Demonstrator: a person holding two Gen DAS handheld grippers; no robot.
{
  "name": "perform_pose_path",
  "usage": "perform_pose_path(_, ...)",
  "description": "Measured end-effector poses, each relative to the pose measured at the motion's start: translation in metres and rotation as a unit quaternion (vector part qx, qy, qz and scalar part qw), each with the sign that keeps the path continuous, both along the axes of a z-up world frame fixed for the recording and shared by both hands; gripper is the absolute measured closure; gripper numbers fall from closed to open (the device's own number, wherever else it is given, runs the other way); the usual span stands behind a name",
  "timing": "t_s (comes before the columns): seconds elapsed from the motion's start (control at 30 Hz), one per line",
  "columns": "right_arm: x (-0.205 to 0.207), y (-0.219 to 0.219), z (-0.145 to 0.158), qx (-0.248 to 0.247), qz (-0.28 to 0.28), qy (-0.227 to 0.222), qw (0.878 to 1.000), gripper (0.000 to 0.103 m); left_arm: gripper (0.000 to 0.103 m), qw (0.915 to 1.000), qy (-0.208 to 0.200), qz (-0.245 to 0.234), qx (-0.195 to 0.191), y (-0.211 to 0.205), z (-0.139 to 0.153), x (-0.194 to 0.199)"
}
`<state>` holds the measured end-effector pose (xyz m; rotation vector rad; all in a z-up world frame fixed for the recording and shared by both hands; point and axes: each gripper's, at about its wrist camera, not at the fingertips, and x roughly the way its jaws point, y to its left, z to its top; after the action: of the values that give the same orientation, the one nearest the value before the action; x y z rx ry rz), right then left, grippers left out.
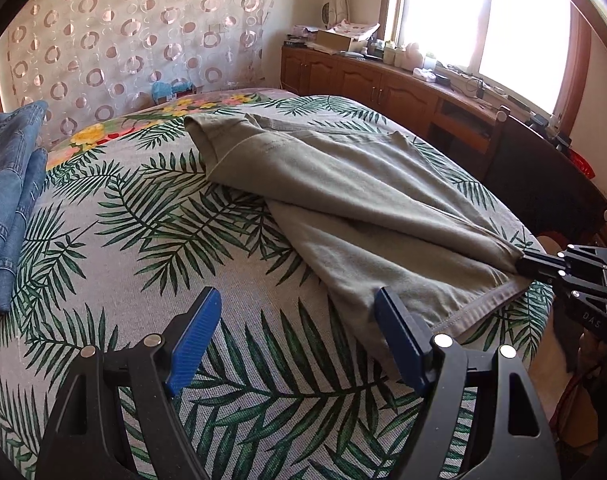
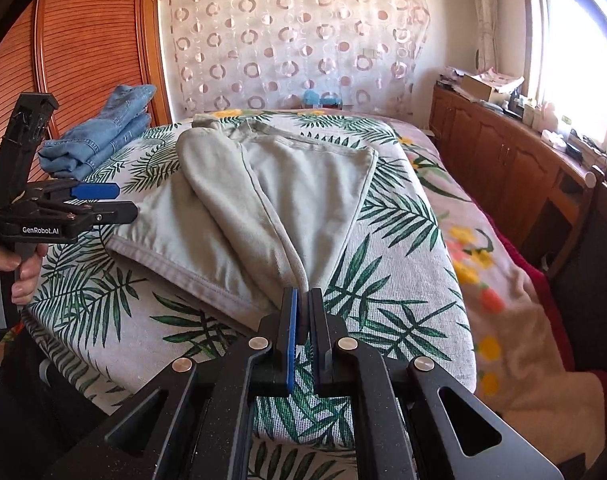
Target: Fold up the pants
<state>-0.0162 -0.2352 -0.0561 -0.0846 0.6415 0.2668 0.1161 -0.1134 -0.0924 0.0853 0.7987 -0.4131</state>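
Grey-green pants [image 1: 343, 200] lie on the leaf-print bed cover [image 1: 143, 240], one part folded over the other. In the right wrist view the pants [image 2: 263, 200] stretch away from me. My right gripper [image 2: 302, 300] is shut on the near corner of the folded pants layer; it also shows in the left wrist view [image 1: 523, 264] at the pants' right edge. My left gripper [image 1: 295, 320] is open just above the cover, its right finger [image 1: 399, 340] at the pants' hem edge. In the right wrist view the left gripper [image 2: 115, 200] hangs open at the pants' left edge.
Folded blue jeans [image 1: 7, 200] lie at the bed's left side, also in the right wrist view [image 2: 99, 140]. A wooden cabinet [image 1: 383, 84] with clutter runs under the window on the right. A patterned curtain [image 2: 295, 48] hangs behind the bed. A floral blanket [image 2: 503, 280] drapes the right bed edge.
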Motion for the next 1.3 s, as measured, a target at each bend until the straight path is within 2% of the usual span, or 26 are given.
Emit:
perform_pose_path(0.2, 0.011, -0.011, 0.007, 0.022, 0.007, 0.022, 0.999, 0.097, 0.023, 1.0, 0.002, -0.002, 0.004, -0.001, -0.004, -0.001)
perform_pose_path(0.27, 0.011, -0.018, 0.011, 0.035, 0.007, 0.022, 0.999, 0.089, 0.023, 1.0, 0.004, 0.0, 0.0, 0.0, -0.004, -0.001)
perform_pose_path(0.43, 0.017, -0.033, 0.022, 0.038, -0.005, 0.013, 0.999, 0.077, 0.023, 0.9994, -0.014, 0.014, -0.027, 0.011, 0.0, -0.005)
perform_pose_path(0.5, 0.024, -0.033, 0.031, 0.034, -0.002, 0.004, 0.999, 0.077, 0.023, 0.9984, -0.023, 0.025, -0.046, 0.018, 0.004, -0.007)
perform_pose_path(0.63, 0.044, -0.025, 0.048, 0.027, 0.009, -0.01, 1.0, 0.076, 0.023, 0.9967, -0.037, 0.04, -0.06, 0.028, 0.009, -0.008)
perform_pose_path(0.87, 0.091, 0.007, 0.06, 0.018, 0.047, -0.014, 0.999, 0.077, 0.023, 0.9956, -0.052, 0.059, -0.051, 0.041, 0.021, -0.005)
perform_pose_path(1.2, 0.163, 0.044, 0.058, -0.006, 0.089, 0.024, 0.996, 0.076, 0.023, 0.9926, -0.089, 0.07, -0.046, 0.057, 0.053, 0.001)
perform_pose_path(1.3, 0.181, 0.048, 0.052, -0.012, 0.08, 0.04, 0.996, 0.076, 0.023, 0.9915, -0.094, 0.076, -0.048, 0.064, 0.058, 0.003)
